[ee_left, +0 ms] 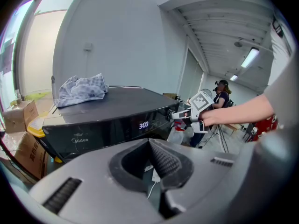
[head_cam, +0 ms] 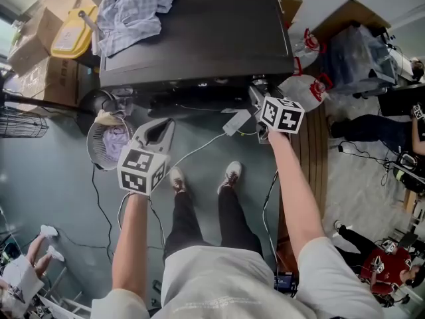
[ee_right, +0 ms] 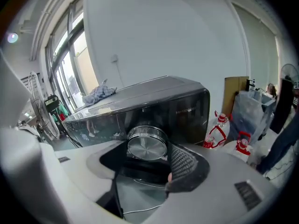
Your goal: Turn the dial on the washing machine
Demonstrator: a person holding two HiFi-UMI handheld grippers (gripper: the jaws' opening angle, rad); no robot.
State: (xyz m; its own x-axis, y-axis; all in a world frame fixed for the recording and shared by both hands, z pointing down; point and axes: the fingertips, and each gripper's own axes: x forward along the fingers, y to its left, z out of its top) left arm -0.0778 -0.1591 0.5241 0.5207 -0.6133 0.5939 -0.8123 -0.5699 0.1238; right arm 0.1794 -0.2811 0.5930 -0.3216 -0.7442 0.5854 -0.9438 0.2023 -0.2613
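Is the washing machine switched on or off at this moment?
On. The display on the dark front panel of the washing machine shows lit white digits in the left gripper view.

- The washing machine [ee_right: 187, 106] is seen with a dark, glossy front in which the room is mirrored.
- The dial [ee_right: 147, 146] is made of bright metal, brushed in fine rings.
- The cloth [head_cam: 133, 12] is a soft, crumpled, checked fabric.
- The left gripper [ee_left: 150, 143] is shelled in matt grey plastic; the pads [ee_right: 183, 162] are black and finely ribbed.
- The boxes [head_cam: 40, 38] are of plain brown cardboard.
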